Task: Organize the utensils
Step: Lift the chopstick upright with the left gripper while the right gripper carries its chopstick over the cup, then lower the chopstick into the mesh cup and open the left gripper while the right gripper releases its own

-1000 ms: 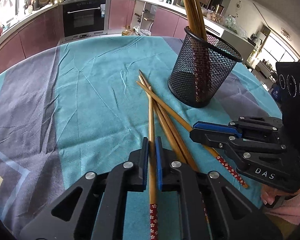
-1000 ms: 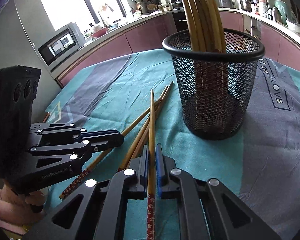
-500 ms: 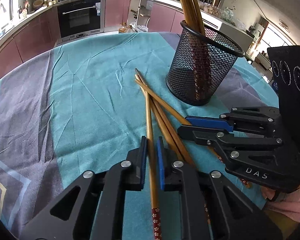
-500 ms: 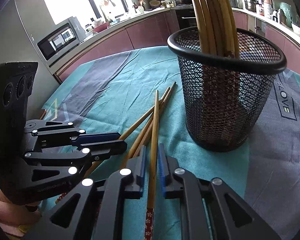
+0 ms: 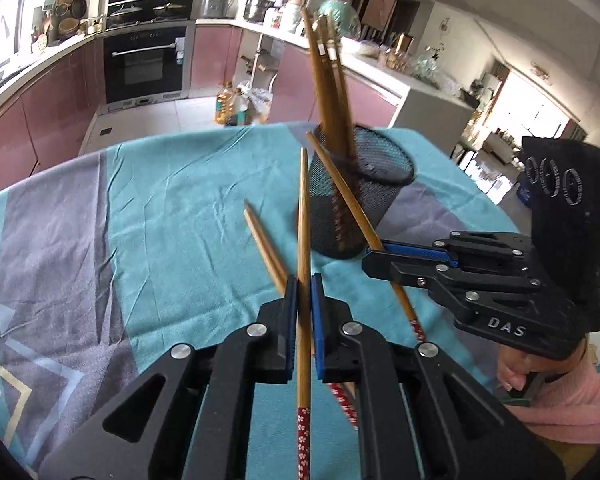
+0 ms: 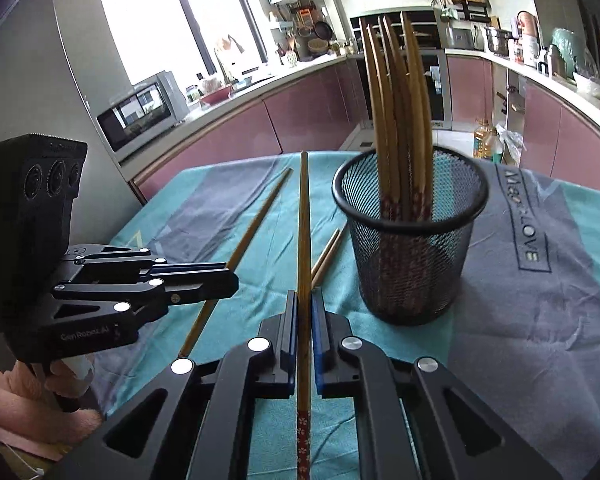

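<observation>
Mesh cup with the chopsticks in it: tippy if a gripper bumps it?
Probably somewhat. The mesh cup looks light, being open wire, and the tall chopsticks lean to one side well above its rim, likely raising the balance point. The wrinkled tablecloth may let it slide first.

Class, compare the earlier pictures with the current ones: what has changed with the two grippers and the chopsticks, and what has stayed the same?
Both grippers rose: the left gripper lifted its chopstick off the tablecloth, and the right gripper lifted its chopstick too. Both were already clamped. Unchanged: the mesh holder with its chopsticks, and the loose chopsticks left lying on the cloth.
</observation>
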Available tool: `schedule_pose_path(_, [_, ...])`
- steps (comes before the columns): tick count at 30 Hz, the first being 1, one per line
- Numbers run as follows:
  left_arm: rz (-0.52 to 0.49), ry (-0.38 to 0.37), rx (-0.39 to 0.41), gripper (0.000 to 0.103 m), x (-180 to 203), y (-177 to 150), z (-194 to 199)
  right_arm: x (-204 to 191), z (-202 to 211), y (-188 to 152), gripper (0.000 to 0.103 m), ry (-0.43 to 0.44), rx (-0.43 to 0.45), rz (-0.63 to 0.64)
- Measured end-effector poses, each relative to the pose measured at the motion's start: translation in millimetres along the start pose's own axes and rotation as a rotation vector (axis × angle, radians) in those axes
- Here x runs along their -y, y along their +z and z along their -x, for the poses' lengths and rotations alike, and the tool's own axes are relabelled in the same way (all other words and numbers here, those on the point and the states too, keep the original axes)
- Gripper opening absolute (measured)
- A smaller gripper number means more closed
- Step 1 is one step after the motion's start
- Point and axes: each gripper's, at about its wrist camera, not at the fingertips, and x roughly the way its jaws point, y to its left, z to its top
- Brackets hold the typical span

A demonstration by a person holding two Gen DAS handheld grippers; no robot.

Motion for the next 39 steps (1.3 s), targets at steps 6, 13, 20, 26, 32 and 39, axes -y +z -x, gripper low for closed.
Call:
schedule_pose_path(6, [-0.007, -0.062, 0.065, 0.007, 7, 14, 26, 2, 26, 9, 0.006, 0.002, 0.067, 0.006])
schedule_pose_path(13, [-0.028, -0.115, 0.133, 0.007, 15, 25, 55, 5, 45, 19, 0.006, 0.005, 0.128, 0.016])
schedule_pose_path(20, [-0.028, -0.135, 0.174, 0.007, 22, 36, 67, 7, 59, 30, 0.006, 0.002, 0.180, 0.028])
schedule_pose_path(26, [-0.025, -0.139, 0.210, 0.007, 26, 51, 70, 9, 74, 43, 0.006, -0.018, 0.226, 0.049])
schedule_pose_path(32, [-0.034, -0.143, 0.259, 0.007, 31, 70, 78, 10, 90, 62, 0.006, -0.044, 0.280, 0.078])
schedule_pose_path(39, [-0.053, -0.145, 0.307, 0.007, 42, 95, 89, 11, 101, 77, 0.006, -0.064, 0.324, 0.100])
